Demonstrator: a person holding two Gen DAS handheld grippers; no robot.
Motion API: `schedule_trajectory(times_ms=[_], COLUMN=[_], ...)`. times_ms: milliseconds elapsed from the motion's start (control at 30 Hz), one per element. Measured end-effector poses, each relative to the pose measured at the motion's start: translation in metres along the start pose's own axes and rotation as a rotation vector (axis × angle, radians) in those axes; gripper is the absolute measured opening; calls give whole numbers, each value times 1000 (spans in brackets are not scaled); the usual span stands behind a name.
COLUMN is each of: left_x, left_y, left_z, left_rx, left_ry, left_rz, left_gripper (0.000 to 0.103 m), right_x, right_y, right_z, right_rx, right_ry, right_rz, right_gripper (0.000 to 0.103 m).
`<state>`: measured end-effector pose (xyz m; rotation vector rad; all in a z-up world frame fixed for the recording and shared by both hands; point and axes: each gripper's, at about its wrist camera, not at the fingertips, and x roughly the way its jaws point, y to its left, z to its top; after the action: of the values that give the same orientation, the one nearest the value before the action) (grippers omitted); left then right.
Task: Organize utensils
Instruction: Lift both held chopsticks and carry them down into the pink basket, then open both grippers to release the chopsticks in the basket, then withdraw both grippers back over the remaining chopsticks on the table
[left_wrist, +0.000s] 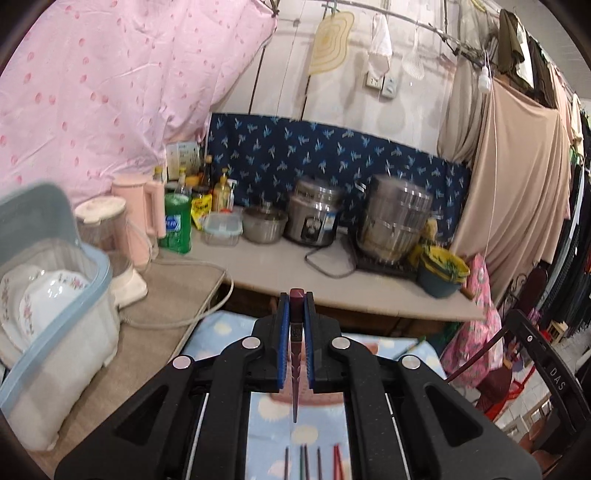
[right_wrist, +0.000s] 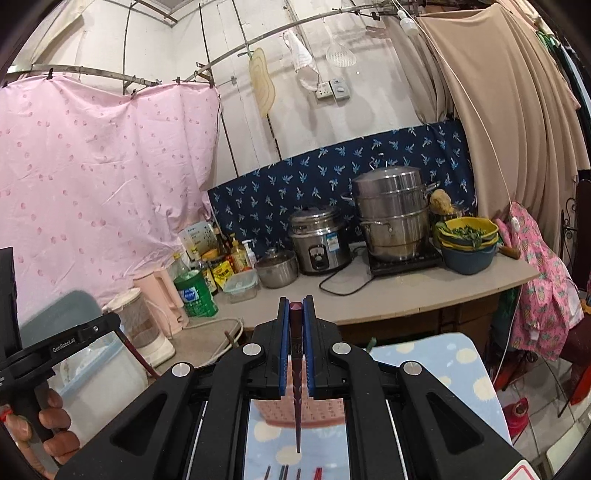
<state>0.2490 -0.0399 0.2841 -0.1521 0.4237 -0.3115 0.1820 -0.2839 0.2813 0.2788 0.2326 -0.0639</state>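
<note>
My left gripper (left_wrist: 296, 306) is shut on a dark red chopstick (left_wrist: 296, 369) that hangs point down between the blue pads. My right gripper (right_wrist: 296, 308) is shut on another dark red chopstick (right_wrist: 296, 387), also point down. Both are raised above a pink basket (right_wrist: 299, 411) on a blue patterned cloth (right_wrist: 443, 365). Several loose chopsticks (left_wrist: 317, 459) lie on the cloth at the bottom edge, and they also show in the right wrist view (right_wrist: 295, 472). The left gripper's body (right_wrist: 55, 350) and the hand holding it show at the right view's left edge.
A covered dish rack with plates (left_wrist: 44, 317) stands at the left. The counter (left_wrist: 280, 266) holds a pink kettle (left_wrist: 144, 210), green bottle (left_wrist: 177, 225), rice cooker (left_wrist: 314, 218), steamer pot (left_wrist: 395, 221) and basins (left_wrist: 441, 269). A cable (left_wrist: 177, 321) trails off the counter.
</note>
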Motion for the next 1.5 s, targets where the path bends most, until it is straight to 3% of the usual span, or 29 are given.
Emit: schedule_trajectory(times_ms=[133, 300, 767, 967, 1133, 1200, 1500], left_x=[24, 56, 133, 137, 127, 120, 73], left_y=[-10, -18, 2, 11, 18, 19, 29], left_z=[28, 39, -21, -36, -41, -43, -73], left_rx=[-2, 13, -17, -44, -44, -42, -8], left_ry=[-65, -86, 64, 91, 101, 97, 120], left_rz=[8, 20, 29, 36, 50, 58, 79], left_gripper=[7, 7, 7, 9, 24, 35, 49], right_x=[35, 76, 150, 145, 127, 118, 60], right_y=[-2, -8, -27, -29, -27, -27, -21], right_z=[23, 30, -46, -57, -56, -57, -84], right_rx=[36, 64, 55, 29, 11, 15, 3], right_ry=[-33, -31, 148, 163, 144, 142, 176], right_rz=[10, 15, -10, -34, -47, -44, -40], right_gripper=[7, 7, 7, 10, 22, 26, 33])
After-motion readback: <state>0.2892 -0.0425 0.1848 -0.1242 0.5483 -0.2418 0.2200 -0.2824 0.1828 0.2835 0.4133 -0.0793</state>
